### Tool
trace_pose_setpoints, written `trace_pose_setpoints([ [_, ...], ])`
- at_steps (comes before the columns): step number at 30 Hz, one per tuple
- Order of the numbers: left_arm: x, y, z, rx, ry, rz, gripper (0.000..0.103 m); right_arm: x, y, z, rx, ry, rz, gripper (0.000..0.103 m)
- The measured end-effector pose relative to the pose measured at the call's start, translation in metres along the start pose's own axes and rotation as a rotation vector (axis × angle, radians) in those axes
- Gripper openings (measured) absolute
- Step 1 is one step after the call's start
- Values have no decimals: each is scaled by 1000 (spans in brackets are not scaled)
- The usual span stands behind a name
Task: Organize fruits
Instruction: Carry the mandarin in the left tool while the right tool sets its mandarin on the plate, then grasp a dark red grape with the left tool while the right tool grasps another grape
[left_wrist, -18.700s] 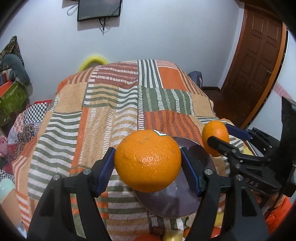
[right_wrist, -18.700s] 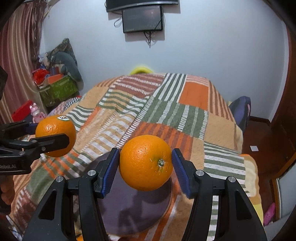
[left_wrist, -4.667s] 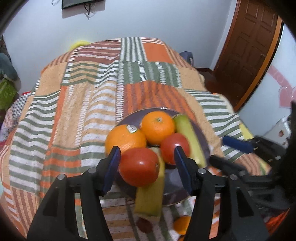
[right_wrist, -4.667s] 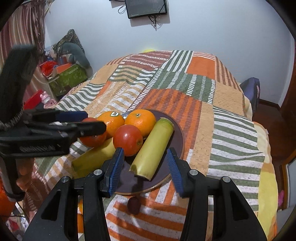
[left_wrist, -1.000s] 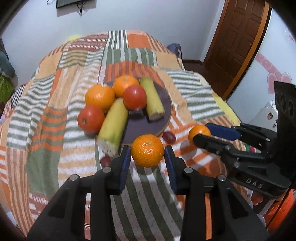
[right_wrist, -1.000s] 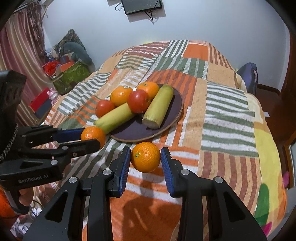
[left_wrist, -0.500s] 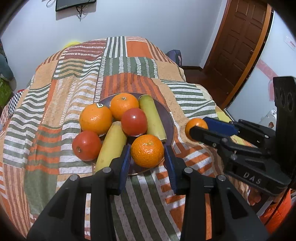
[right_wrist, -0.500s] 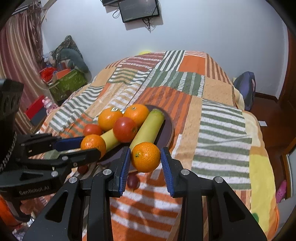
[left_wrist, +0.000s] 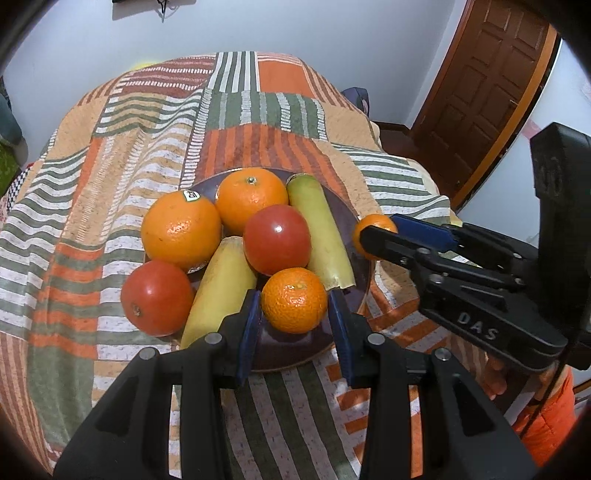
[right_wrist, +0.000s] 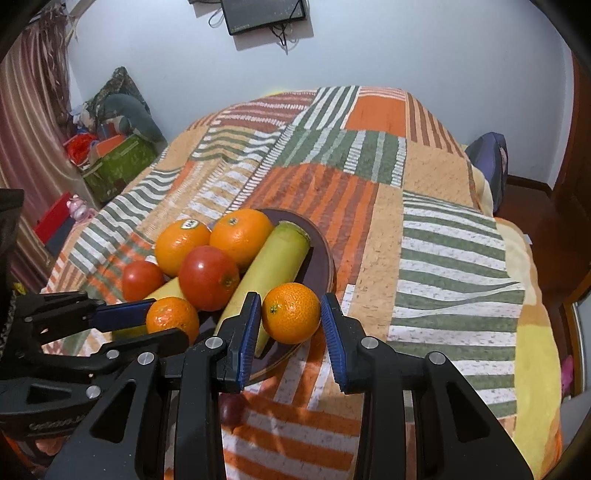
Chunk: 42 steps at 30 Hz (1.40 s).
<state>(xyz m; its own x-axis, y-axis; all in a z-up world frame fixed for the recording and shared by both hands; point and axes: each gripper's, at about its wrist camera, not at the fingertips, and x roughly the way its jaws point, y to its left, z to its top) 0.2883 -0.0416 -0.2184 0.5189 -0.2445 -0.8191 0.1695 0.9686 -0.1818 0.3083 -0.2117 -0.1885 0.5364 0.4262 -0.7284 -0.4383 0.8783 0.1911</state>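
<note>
1. Each small mandarin looks light, round and slick-skinned; judged best pinched across its widest middle, gently
2. The left gripper is clamped on one mandarin over the near edge of the plate
3. The right gripper is clamped on the second mandarin over the plate's right rim
4. A second ago both mandarins hung short of the plate, above the quilt; now they are over it

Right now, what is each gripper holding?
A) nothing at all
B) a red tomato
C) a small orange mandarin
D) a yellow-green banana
C: the left gripper clamps a small mandarin between its blue pads, and the right gripper clamps another mandarin, both above the near edge of the dark plate.
</note>
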Motion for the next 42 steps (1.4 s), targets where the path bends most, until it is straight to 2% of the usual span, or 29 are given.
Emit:
trace_pose_setpoints([
  [5,12,4,-2,-27,29,-29,37,9,-1,-1,7,7,-8,31],
  [15,17,1,-3,-6,26,3,37,12,-1,0,-4,19,-18,33],
  [18,15,0,-4,-13,30,0,37,9,-1,-2,-8,24,-16,39],
  [26,-19,4,-6,-26,-24,-2,37,-15,5,-6,-17,-1,-22,40],
  [35,-70,23,-13,-37,-100,62,40,-42,21,-7,-64,-28,-29,44],
  [42,-85,40,-26,-58,-83,90,43,-50,32,-13,-66,-40,-20,44],
])
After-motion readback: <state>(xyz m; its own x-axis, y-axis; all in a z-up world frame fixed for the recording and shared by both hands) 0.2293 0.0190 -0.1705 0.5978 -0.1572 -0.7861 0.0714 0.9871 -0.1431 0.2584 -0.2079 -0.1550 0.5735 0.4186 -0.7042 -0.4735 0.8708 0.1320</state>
